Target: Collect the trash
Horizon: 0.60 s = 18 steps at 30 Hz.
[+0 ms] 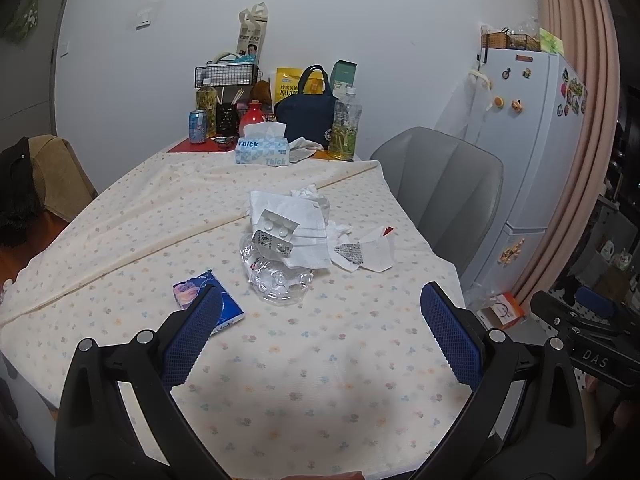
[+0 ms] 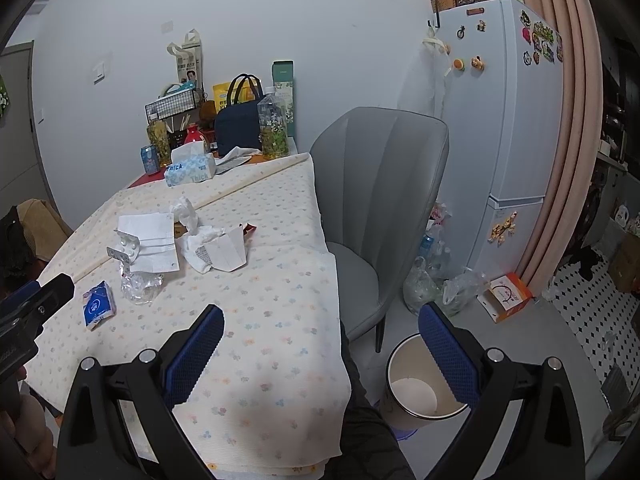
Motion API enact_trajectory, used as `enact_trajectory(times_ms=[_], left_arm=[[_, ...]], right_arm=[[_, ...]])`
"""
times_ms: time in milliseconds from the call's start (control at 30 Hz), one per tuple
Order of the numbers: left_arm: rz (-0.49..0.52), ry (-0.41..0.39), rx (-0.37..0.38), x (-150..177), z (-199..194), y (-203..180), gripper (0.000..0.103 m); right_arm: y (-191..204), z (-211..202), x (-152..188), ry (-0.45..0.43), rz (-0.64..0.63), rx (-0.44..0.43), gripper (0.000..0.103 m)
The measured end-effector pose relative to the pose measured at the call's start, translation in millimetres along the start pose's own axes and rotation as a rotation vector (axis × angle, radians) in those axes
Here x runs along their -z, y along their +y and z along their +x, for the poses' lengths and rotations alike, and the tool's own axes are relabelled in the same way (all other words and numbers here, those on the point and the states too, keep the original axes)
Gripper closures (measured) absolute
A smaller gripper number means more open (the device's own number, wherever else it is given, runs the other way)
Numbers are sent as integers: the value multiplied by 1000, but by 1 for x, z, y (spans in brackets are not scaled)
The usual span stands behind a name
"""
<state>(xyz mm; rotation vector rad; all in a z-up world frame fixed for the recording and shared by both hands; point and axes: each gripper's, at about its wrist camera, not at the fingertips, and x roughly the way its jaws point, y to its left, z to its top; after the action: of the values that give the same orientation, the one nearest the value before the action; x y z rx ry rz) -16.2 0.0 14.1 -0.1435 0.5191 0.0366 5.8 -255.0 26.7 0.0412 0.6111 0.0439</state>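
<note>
Trash pile (image 1: 296, 240) ahead of left gripper (image 1: 320, 328) (spread wide, empty); right gripper (image 2: 320, 344) likewise, over table edge.

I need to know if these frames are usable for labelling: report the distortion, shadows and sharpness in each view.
Left wrist view: strong fisheye bending of the curtain, dark corners, soft shadow on the tablecloth between the open left claw, trash pile sharp. Right wrist view: same warping on the fridge, similar shadow near the open right claw, no glare.
</note>
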Motion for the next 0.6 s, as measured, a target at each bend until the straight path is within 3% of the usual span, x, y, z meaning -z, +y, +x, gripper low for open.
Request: enact_trajectory(times_ms=[600], left_arm=[[2,4,0,0,1,1,4]], right_arm=[[-1,-1,-4,-2,6,5,7]])
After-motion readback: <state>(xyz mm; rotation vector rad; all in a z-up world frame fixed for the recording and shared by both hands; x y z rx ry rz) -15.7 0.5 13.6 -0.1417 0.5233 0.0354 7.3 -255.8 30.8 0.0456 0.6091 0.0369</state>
